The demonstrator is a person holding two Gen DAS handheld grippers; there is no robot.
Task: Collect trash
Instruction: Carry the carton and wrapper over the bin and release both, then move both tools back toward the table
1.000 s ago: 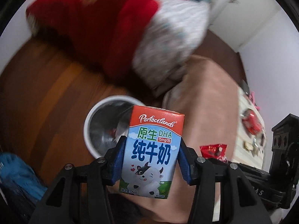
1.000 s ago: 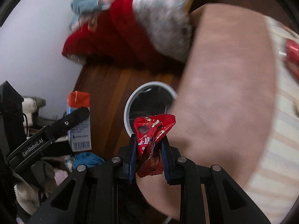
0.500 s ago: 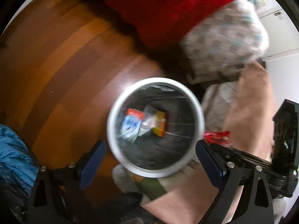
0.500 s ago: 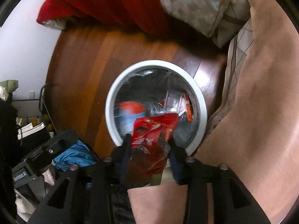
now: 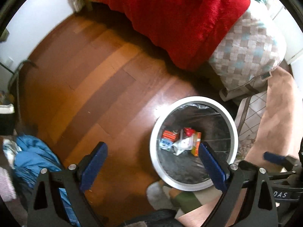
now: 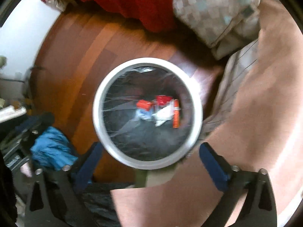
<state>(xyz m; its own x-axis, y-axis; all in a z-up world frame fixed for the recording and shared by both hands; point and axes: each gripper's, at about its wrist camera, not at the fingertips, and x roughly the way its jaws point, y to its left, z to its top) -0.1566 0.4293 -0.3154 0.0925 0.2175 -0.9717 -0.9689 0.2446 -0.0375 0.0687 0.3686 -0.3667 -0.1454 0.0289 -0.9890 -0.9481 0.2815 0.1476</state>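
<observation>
A round white-rimmed trash bin [image 5: 155,130] with a dark liner stands on the wooden floor; it also shows in the right wrist view [image 6: 98,98]. Inside lie the milk carton [image 5: 167,139], a red wrapper [image 5: 189,131], white paper and an orange box; the carton [image 6: 144,108] and red wrapper [image 6: 163,99] also show in the right wrist view. My left gripper [image 5: 151,158] is open and empty, above the floor at the bin's left. My right gripper [image 6: 150,157] is open and empty, directly above the bin. Its blue fingertip [image 5: 274,156] shows at the left view's right edge.
A red blanket [image 5: 180,15] and checked pillow [image 5: 250,54] hang off the bed behind the bin. A pink-brown cover [image 6: 265,113] lies to the right. Blue cloth [image 5: 32,155] sits on the floor at left. Wooden floor [image 5: 90,87] spreads left of the bin.
My left gripper opened and dropped the milk carton into the bin. My right gripper then opened and dropped the red wrapper in. Both moved over the bin, pointing down.
</observation>
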